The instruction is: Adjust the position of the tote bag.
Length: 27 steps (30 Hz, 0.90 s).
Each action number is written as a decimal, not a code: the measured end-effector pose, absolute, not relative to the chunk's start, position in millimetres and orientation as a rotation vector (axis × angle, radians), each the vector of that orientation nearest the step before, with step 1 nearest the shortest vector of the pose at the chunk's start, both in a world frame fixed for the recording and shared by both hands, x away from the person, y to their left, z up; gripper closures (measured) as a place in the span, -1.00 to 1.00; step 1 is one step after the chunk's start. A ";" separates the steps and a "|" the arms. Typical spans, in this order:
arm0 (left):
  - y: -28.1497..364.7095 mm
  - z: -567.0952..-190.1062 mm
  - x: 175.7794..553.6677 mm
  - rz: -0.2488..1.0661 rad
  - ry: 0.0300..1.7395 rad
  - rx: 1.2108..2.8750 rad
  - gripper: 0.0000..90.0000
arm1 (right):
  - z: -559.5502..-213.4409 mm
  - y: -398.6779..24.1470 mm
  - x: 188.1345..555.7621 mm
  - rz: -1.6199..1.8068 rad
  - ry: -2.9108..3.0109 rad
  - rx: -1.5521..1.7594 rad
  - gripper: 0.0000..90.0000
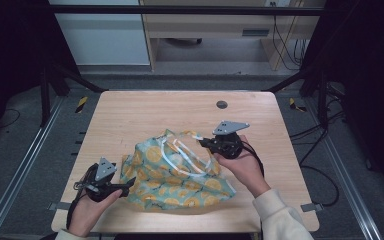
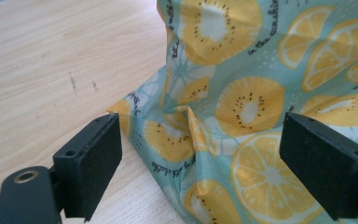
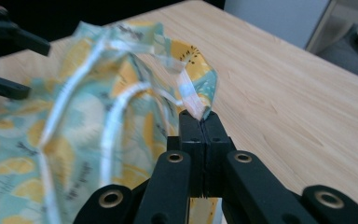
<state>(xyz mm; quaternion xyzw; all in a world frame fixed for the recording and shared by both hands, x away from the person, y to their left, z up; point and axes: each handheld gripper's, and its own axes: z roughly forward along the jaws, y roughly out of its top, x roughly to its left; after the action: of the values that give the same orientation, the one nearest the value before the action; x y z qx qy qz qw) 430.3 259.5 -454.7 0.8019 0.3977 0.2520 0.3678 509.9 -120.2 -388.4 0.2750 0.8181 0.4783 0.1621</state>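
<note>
Right gripper [image 3: 200, 122] jaws pinched tight on bag [image 1: 177, 172] edge, cloth lifted off table [image 1: 145, 112]. Left gripper [image 2: 200, 163] jaws wide, low bag corner between them, pads not pressing. Bag: teal cloth, citrus print, white handles, crumpled at table middle-front. Inside hidden by folds, contents unreadable. Bag blurred in right gripper view, cut off in left gripper view.

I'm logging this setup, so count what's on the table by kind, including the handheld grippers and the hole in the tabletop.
Fruit-print bag: 1
Handheld grippers: 2, the left gripper open at the bag's corner, the right gripper shut on the bag's rim
Round hole in the table: 1
Total: 4
</note>
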 end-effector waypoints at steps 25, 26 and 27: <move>272.5 -441.5 433.3 0.675 1.089 1.946 -0.56 | -379.7 -46.6 437.3 1.472 2.452 0.456 0.99; 272.0 -440.2 432.7 0.680 1.081 1.943 -0.55 | -382.0 -44.7 434.9 1.474 2.459 0.452 0.99; 271.3 -438.7 432.3 0.690 1.071 1.942 -0.53 | -384.0 -42.8 432.3 1.470 2.466 0.441 0.99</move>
<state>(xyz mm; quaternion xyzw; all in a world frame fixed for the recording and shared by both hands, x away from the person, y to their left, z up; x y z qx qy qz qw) 432.3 271.3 -438.7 0.7669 0.4231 0.2726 0.3981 432.3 -42.8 -384.0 0.1509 0.8431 0.5025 0.1180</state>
